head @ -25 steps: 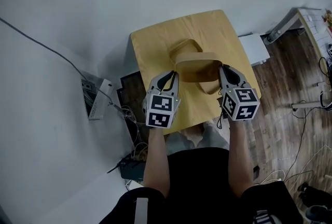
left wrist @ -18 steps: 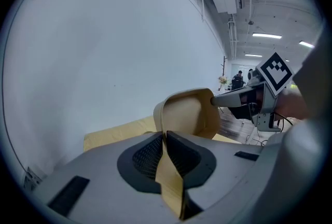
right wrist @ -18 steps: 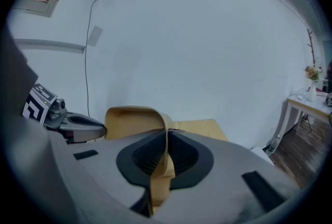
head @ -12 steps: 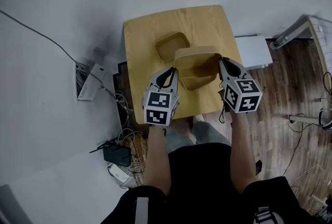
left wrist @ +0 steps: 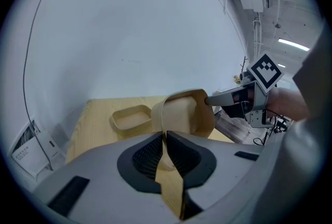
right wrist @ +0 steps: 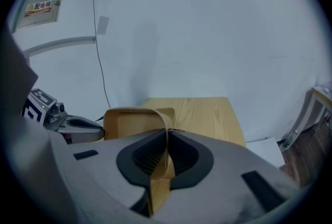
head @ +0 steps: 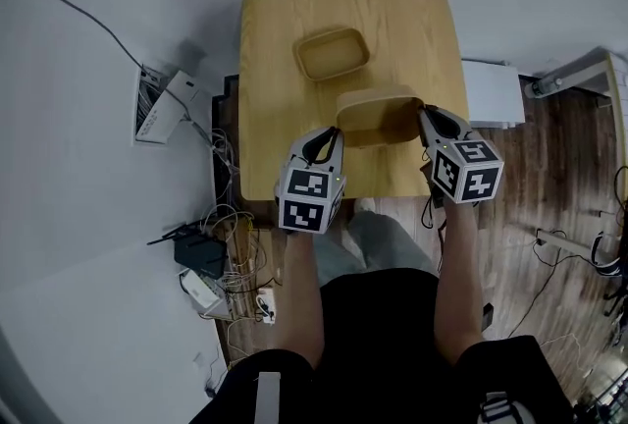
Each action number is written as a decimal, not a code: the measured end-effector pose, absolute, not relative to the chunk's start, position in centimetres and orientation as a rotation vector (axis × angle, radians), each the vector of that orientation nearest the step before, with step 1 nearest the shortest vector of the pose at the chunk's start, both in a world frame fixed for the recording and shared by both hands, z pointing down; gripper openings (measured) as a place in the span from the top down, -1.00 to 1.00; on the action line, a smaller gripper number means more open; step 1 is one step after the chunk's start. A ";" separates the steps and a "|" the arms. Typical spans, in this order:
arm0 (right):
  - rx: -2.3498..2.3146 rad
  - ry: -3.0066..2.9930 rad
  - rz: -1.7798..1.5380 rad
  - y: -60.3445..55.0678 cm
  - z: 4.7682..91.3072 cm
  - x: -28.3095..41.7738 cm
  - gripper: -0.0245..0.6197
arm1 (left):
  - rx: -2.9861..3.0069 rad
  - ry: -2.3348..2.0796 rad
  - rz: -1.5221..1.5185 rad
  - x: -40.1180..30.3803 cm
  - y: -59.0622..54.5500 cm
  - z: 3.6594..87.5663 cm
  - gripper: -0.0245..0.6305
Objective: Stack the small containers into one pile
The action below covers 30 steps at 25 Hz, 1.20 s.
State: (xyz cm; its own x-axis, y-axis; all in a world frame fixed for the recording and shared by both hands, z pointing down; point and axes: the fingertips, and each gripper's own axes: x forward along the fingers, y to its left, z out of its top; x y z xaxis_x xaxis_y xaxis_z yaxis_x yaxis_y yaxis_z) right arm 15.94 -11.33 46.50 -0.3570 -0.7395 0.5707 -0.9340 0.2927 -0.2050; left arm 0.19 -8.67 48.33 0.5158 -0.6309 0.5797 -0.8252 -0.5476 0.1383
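A white slotted box [head: 162, 105] and tangled cables [head: 231, 216] lie on the floor left of the light wooden counter [head: 275, 118]. The left tool [head: 332, 132] pinches one rim of a tan rectangular pulp container [head: 378, 113], held near a matching container [head: 334, 54] that rests apart on the counter. The right tool [head: 428, 113] clamps the opposite rim, and a white flat box [head: 494, 93] lies to the right.

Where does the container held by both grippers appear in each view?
Head view: the container is at centre, held between the left gripper and the right gripper.
Left gripper view: the container is at centre, just above the jaws, which pinch its rim.
Right gripper view: the container is left of centre, its rim pinched in the jaws.
Shared landmark: the table.
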 end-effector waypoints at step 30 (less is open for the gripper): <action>1.341 -2.052 0.767 -13.3 55.9 17.5 0.72 | 2.176 -1.148 0.757 2.3 -8.6 56.9 0.78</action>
State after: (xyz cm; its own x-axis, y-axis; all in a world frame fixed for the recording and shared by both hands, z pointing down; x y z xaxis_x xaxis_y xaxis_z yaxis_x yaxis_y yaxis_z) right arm 17.46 -13.25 55.86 -0.3388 -0.6053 0.7203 -0.9294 0.3344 -0.1562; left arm 2.31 -8.59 56.91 0.4740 -0.5367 0.6980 -0.8530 -0.4764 0.2131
